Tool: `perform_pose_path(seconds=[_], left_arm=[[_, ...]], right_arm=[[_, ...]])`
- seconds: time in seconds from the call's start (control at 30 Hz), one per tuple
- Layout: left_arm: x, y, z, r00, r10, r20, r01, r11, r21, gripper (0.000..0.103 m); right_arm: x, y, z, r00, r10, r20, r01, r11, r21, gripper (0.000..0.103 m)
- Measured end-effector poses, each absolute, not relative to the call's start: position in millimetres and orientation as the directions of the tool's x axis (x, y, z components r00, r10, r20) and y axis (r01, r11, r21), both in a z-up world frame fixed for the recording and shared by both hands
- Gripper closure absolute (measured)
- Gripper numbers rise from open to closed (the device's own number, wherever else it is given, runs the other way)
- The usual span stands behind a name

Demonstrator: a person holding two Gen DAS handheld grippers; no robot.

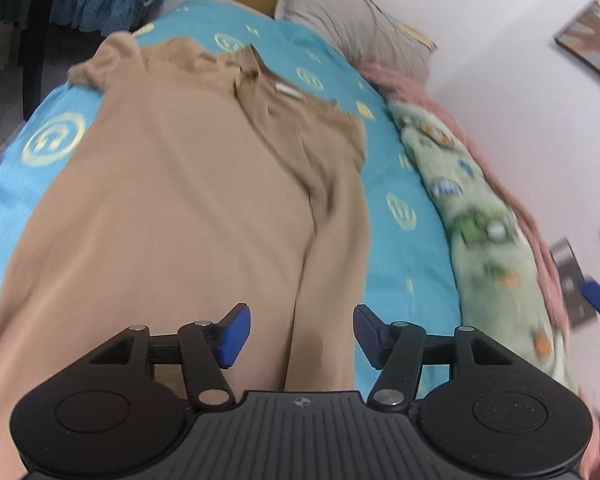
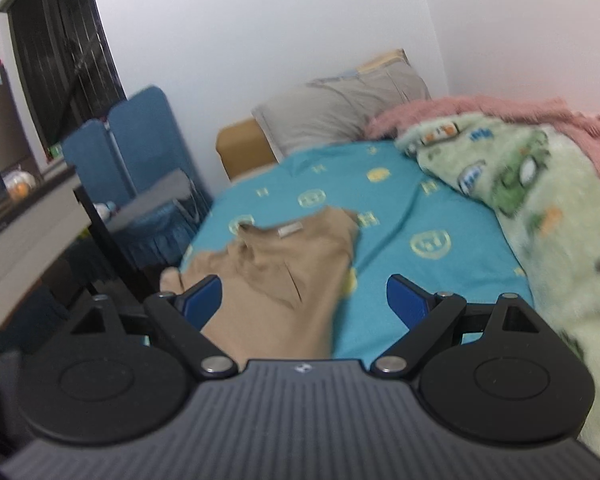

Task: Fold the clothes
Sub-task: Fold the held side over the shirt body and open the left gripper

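- A bed covered by a turquoise sheet [image 1: 404, 184] with pale yellow round emblems carries everything here; both views are somewhat blurred.
- One tan garment [image 1: 188, 200] lies spread along the bed's left side, its collar and a small white label toward the head end. One sleeve reaches the left edge. A lengthwise fold runs down its right part.
- To the garment's right, a bare strip of sheet runs the length of the bed: the widest open room.
- Along the right edge, against a white wall [image 2: 260, 40], lie two bunched blankets: one green fleece blanket [image 1: 488, 232] with cartoon prints and one pink blanket [image 2: 500, 112] behind it.
- One grey pillow [image 2: 340, 112] sits at the head end, by a tan headboard [image 2: 240, 148].
- Beyond the left edge stand a blue chair [image 2: 132, 148] and a dark desk edge [image 2: 40, 216]; a dark window is behind them.
- The left gripper [image 1: 302, 334] hovers over the garment's lower part, blue pads spread moderately apart, nothing between them.
- The right gripper [image 2: 304, 304] hovers above the garment's right margin, jaws wide, gripping nothing.
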State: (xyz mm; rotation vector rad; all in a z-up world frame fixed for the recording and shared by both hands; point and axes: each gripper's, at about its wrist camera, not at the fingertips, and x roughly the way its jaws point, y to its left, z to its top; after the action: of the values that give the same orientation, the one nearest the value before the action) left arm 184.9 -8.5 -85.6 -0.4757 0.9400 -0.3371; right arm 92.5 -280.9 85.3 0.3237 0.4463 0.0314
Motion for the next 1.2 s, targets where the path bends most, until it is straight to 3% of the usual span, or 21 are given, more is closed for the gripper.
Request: perform_pose_path(seconds=[0.13, 0.33, 0.57, 0.6, 0.63, 0.7, 0.9, 0.97, 1.03, 1.07, 1.2], left_arm=[[255.4, -30.4, -100.2, 0.604, -0.414, -0.681, 0.025, 0.864, -0.503, 0.036], [343.0, -64.7, -137.5, 0.640, -0.340, -0.689, 0.021, 0.904, -0.427, 0.036], [392.5, -75.8, -172.2, 0.684, -0.300, -0.665, -0.022, 0.903, -0.429, 0.039], [396.8, -78.0, -172.7, 0.691, -0.291, -0.661, -0.016, 0.909, -0.417, 0.052], [402.1, -79.9, -172.6, 0.686, -0.288, -0.668, -0.005, 0.917, -0.400, 0.077], [412.7, -83.8, -172.3, 0.676, -0.281, -0.682, 0.018, 0.931, -0.365, 0.099], [423.7, -82.5, -158.8, 0.742, -0.121, -0.659, -0.002, 0.983, -0.182, 0.098], [419.1, -76.1, -160.1, 0.728, -0.132, -0.673, 0.002, 0.982, -0.191, 0.090], [405.8, -66.3, -160.3, 0.709, -0.163, -0.686, 0.012, 0.976, -0.219, 0.066], [395.0, -60.7, -159.3, 0.695, -0.191, -0.693, 0.024, 0.970, -0.242, 0.061], [330.8, -37.2, -148.5, 0.597, -0.361, -0.716, 0.085, 0.916, -0.392, 0.053]], right_arm=[[113.1, -293.9, 69.7, 0.926, 0.062, -0.372, 0.063, 0.947, 0.315, 0.012], [143.5, -315.5, 19.6, 0.885, 0.050, -0.462, 0.126, 0.931, 0.344, 0.012], [177.8, -310.4, -1.2, 0.872, 0.086, -0.482, 0.096, 0.935, 0.341, 0.012], [181.9, -310.1, -5.9, 0.865, 0.099, -0.492, 0.092, 0.932, 0.349, 0.012], [185.8, -310.0, -10.6, 0.858, 0.108, -0.503, 0.093, 0.929, 0.358, 0.012], [191.7, -311.7, -18.6, 0.844, 0.120, -0.523, 0.103, 0.920, 0.377, 0.012], [194.3, -314.8, -24.1, 0.840, 0.118, -0.530, 0.124, 0.909, 0.398, 0.012], [192.3, -314.6, -24.1, 0.840, 0.113, -0.531, 0.126, 0.911, 0.393, 0.012], [189.6, -313.8, -23.3, 0.841, 0.108, -0.531, 0.125, 0.915, 0.385, 0.012], [188.4, -313.3, -22.3, 0.842, 0.106, -0.529, 0.124, 0.916, 0.381, 0.012], [184.3, -313.1, -16.9, 0.849, 0.111, -0.516, 0.112, 0.917, 0.383, 0.012]])
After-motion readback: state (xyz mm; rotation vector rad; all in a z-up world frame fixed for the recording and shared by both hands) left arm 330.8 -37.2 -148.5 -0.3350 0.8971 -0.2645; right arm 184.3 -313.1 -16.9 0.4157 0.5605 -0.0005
